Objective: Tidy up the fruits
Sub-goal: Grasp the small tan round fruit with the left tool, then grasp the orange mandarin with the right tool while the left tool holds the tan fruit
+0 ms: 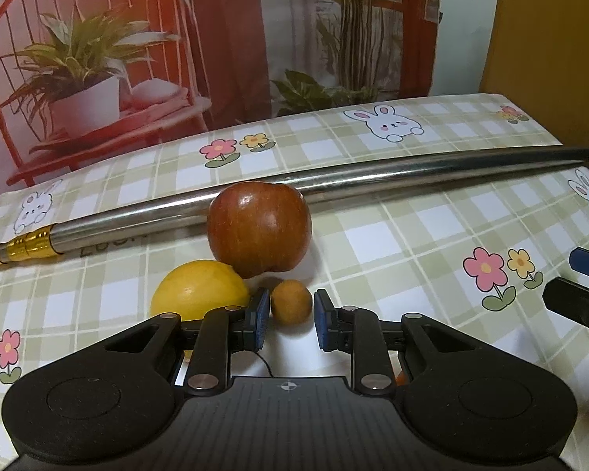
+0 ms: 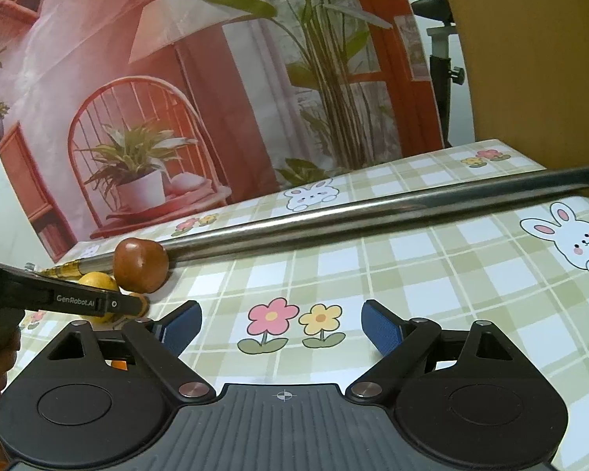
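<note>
Currently left gripper (image 1: 291, 314) jaws open around small round orange fruit (image 1: 291, 301), just below red-brown apple (image 1: 259, 228); yellow lemon (image 1: 198, 294) beside. Right gripper (image 2: 282, 327) jaws wide open, empty.

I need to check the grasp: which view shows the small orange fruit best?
The left wrist view: the small orange fruit sits whole between the open left gripper fingers. In the right wrist view only a sliver shows behind the left gripper's finger.

Both wrist cameras sit low, facing the backdrop; the left is close before the apple (image 1: 259, 229), the right farther off to its right (image 2: 140, 265).
</note>
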The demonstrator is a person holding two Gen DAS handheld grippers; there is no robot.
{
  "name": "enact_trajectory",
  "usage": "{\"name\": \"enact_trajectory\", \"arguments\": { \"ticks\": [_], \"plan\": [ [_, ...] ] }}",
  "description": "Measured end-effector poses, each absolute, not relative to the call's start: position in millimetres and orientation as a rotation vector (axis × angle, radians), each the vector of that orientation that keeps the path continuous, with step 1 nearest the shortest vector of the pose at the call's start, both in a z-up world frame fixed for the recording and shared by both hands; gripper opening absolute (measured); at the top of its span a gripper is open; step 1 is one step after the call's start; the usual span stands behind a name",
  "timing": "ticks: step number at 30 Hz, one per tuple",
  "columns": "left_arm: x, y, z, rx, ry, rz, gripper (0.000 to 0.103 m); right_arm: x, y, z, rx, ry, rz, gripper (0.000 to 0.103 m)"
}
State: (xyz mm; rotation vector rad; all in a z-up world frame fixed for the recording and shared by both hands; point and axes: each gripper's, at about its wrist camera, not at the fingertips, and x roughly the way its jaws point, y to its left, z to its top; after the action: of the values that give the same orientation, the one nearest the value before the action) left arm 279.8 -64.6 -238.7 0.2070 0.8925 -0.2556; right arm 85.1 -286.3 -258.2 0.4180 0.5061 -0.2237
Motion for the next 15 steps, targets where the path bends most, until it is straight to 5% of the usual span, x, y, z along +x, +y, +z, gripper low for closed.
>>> {"name": "enact_trajectory", "arguments": {
  "ticks": [15],
  "plan": [
    [284, -53, -240, 0.119, 0.923, -0.253, 0.026, 86, -287, -259, 0.435, 0.518, -0.202, 0.087]
  ]
}}
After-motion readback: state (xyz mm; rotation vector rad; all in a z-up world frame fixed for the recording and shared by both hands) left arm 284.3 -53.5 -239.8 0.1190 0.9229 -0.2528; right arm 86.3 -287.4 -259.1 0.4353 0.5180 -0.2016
